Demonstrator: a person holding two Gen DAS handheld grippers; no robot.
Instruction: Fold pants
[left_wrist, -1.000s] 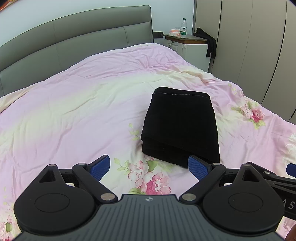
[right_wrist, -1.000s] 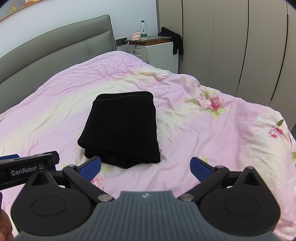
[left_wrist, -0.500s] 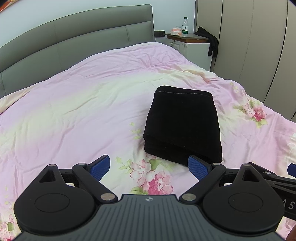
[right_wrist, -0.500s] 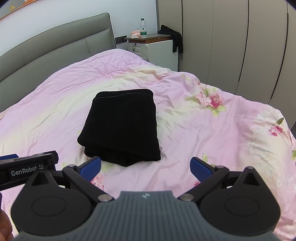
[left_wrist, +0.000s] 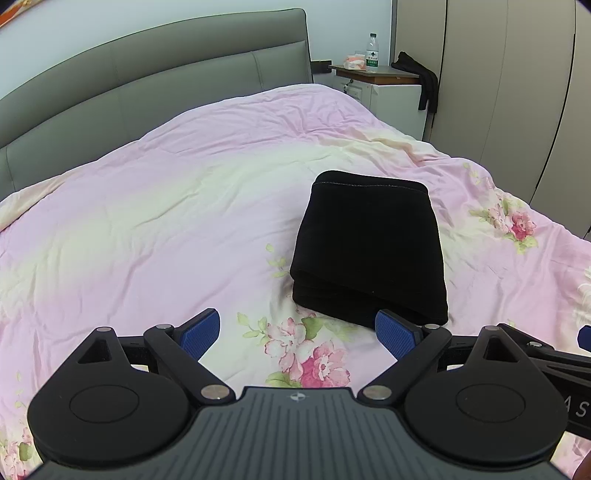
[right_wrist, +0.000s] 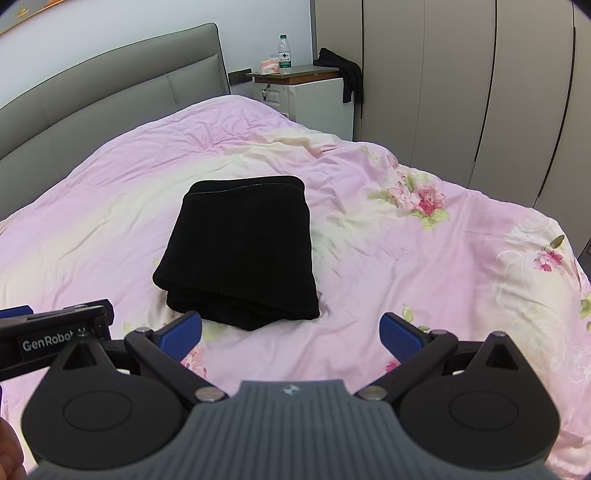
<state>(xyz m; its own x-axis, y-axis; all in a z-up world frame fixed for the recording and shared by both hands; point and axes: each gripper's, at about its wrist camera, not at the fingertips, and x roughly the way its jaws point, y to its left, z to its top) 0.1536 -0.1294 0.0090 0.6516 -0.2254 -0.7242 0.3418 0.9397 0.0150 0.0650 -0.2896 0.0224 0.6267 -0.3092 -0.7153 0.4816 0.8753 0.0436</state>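
One wide bed fills both views, its pink floral duvet (left_wrist: 155, 229) spread up to a grey padded headboard (left_wrist: 147, 74). Tall pale wardrobe doors (right_wrist: 461, 92) line the wall on the right. A white nightstand (right_wrist: 314, 99) stands between headboard and wardrobe, with dark cloth draped over its far corner. The black pants (right_wrist: 243, 254) lie folded into a thick rectangle near the middle of the duvet, layered edges facing the cameras. Just short of them, the left gripper (left_wrist: 299, 334) hangs above the duvet with jaws spread wide and nothing between its blue pads; the pants lie ahead to its right. The right gripper (right_wrist: 290, 334) is likewise spread and empty. A water bottle (right_wrist: 284, 51) stands on the nightstand.
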